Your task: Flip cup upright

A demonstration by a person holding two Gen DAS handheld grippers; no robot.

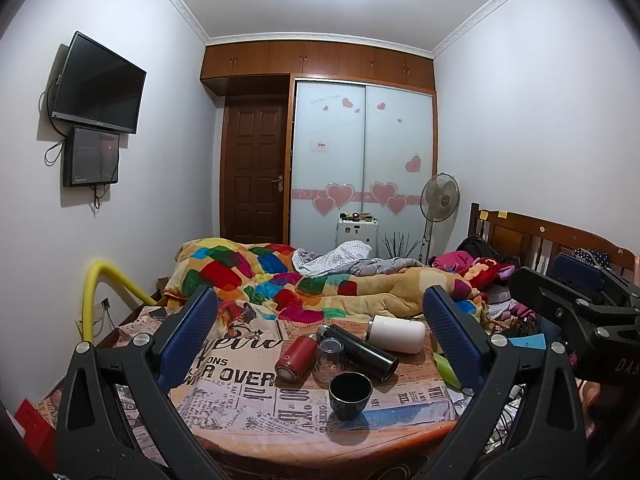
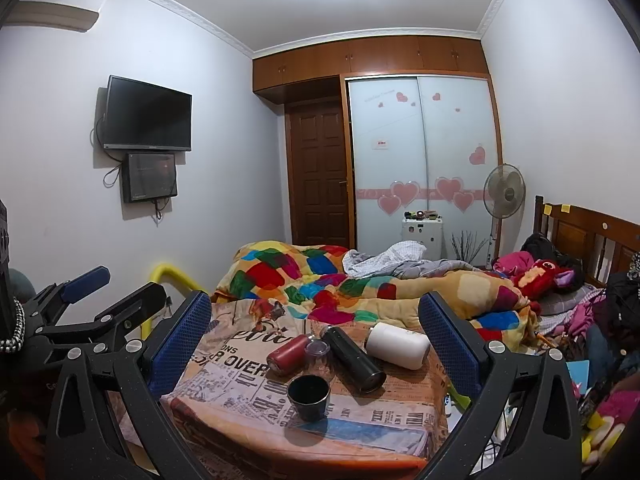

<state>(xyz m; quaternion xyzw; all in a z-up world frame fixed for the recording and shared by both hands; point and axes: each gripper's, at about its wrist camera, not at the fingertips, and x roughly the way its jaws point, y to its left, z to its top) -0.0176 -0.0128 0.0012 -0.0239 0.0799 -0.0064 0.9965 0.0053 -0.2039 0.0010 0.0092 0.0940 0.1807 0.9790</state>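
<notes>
A wall-mounted television (image 1: 98,84) hangs on the left wall, with a smaller dark screen (image 1: 91,157) directly below it. A brown panel door (image 1: 256,172) stands beside a sliding wardrobe (image 1: 362,160) decorated with pink heart stickers. A pedestal fan (image 1: 439,197) stands near the wooden headboard (image 1: 532,232). A patchwork quilt (image 1: 256,276) lies crumpled on the bed. A yellow padded rail (image 1: 96,288) curves at the left. A newspaper-print cloth (image 1: 240,380) covers the counter.

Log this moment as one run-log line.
left gripper: open, empty | right gripper: open, empty | black cup: upright on table, untouched | red bottle, black flask, white bottle: lying down
</notes>
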